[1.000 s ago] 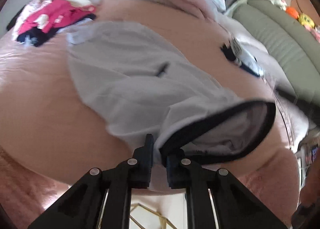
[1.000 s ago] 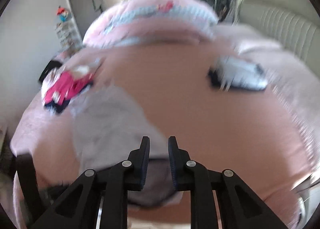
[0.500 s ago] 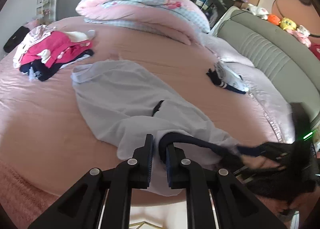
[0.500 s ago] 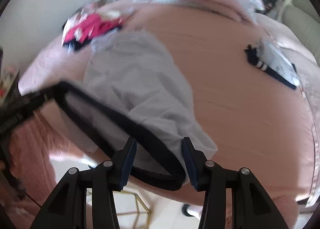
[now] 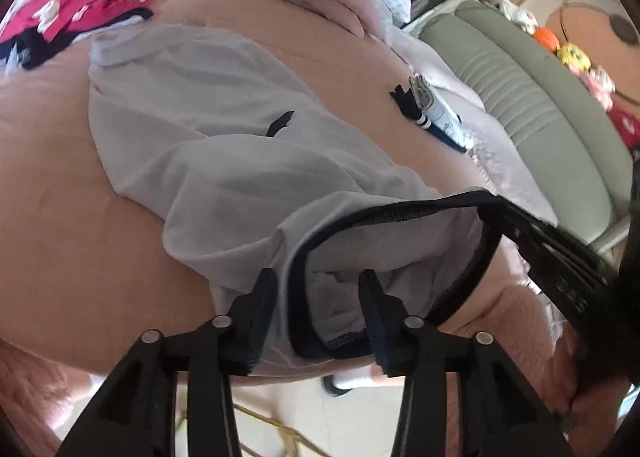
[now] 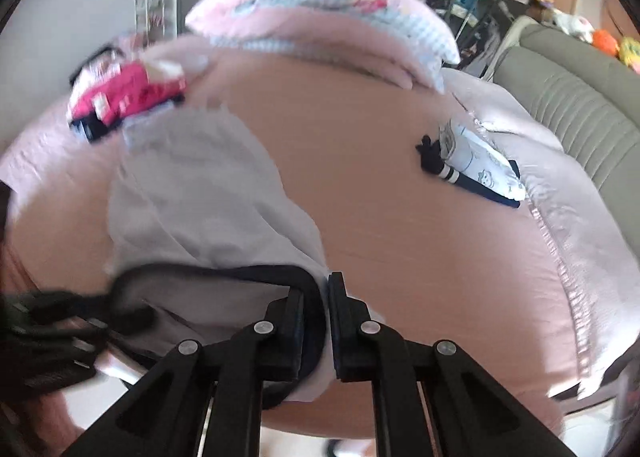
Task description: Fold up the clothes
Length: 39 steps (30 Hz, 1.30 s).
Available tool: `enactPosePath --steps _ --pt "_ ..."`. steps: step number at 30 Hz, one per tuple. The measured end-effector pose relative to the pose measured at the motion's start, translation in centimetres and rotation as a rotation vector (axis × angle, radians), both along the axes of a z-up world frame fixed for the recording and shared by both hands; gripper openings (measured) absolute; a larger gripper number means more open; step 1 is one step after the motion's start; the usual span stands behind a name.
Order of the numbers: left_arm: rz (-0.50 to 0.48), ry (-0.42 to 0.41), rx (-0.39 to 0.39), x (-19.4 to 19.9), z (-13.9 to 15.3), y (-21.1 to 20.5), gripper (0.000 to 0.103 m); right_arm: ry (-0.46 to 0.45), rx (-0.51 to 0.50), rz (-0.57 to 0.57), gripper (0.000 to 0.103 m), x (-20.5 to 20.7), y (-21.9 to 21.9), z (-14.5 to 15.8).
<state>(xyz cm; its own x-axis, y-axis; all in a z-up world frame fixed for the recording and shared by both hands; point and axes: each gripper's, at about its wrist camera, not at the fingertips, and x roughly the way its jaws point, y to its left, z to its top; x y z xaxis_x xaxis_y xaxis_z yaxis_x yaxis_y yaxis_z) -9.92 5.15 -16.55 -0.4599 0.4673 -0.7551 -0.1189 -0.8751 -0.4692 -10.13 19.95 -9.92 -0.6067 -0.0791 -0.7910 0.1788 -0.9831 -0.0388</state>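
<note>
1 grey garment [image 5: 224,161] on bed [image 5: 60,249]; left hand-held gripper [image 5: 318,309] spread, right hand-held gripper [image 6: 322,309] pinching its waistband [image 6: 240,271]

A wide bare stretch of pink bed [image 6: 400,217] lies open between the pale grey garment [image 6: 192,193] near the front edge and folded socks and clothes [image 6: 472,169] toward the right side. A pink clothes pile [image 6: 128,93] blocks the far left corner; rolled bedding [image 6: 320,21] lines the far edge.
</note>
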Motion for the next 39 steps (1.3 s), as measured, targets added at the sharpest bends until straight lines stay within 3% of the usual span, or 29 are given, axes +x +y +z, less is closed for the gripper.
enactPosePath --steps 2,5,6,8,9,11,13,15,17,21,24,28,30,35,39 --pt "0.007 -0.012 -0.028 0.0 0.0 0.5 0.041 0.026 -0.010 -0.023 0.009 0.2 -0.1 0.7" --pt "0.014 -0.029 -0.178 0.5 -0.9 1.5 0.040 -0.058 0.057 -0.036 0.009 -0.3 -1.0 -1.8" --pt "0.019 -0.035 -0.184 0.7 -1.2 1.4 0.038 -0.082 0.078 -0.047 0.009 -0.4 -1.0 -2.7" --pt "0.007 -0.036 -0.214 1.2 -1.6 1.3 0.022 -0.116 0.080 -0.083 0.010 -0.4 -0.3 -4.2" --pt "0.003 -0.038 -0.225 1.3 -1.7 1.3 0.022 -0.133 0.077 -0.098 0.011 -0.3 0.1 -4.8" --pt "0.004 -0.047 -0.201 1.5 -1.9 0.8 0.022 -0.162 0.082 -0.119 0.026 0.0 0.7 -6.2" --pt "0.005 -0.053 -0.180 1.4 -1.9 0.4 0.022 -0.178 0.107 -0.119 0.032 -0.1 1.1 -7.3" --pt "-0.011 -0.051 -0.182 1.2 -2.2 0.6 0.022 -0.169 0.103 -0.116 0.031 0.1 1.2 -7.5" --pt "-0.038 -0.041 -0.199 1.0 -2.4 0.9 0.022 -0.149 0.087 -0.111 0.014 0.5 1.1 -7.3" --pt "-0.061 -0.038 -0.188 1.2 -2.5 0.7 0.022 -0.109 0.054 -0.101 0.008 1.1 1.1 -6.9" --pt "-0.053 -0.030 -0.167 1.5 -1.7 0.2 0.009 -0.065 0.025 -0.112 0.007 1.6 1.3 -5.7" --pt "0.020 0.065 -0.128 2.0 2.5 -1.5 0.004 0.031 -0.028 -0.139 0.006 2.0 1.9 -2.6" --pt "0.047 0.168 -0.108 2.2 6.9 -2.9 0.004 0.063 -0.070 -0.143 0.006 2.0 2.2 -0.5" --pt "0.038 0.400 -0.066 2.7 17.3 -4.6 0.004 0.273 -0.157 -0.088 0.003 2.0 1.3 9.1" --pt "-0.048 0.446 0.041 3.4 22.8 -4.7 0.004 0.382 -0.295 -0.043 0.003 3.4 1.1 15.5"
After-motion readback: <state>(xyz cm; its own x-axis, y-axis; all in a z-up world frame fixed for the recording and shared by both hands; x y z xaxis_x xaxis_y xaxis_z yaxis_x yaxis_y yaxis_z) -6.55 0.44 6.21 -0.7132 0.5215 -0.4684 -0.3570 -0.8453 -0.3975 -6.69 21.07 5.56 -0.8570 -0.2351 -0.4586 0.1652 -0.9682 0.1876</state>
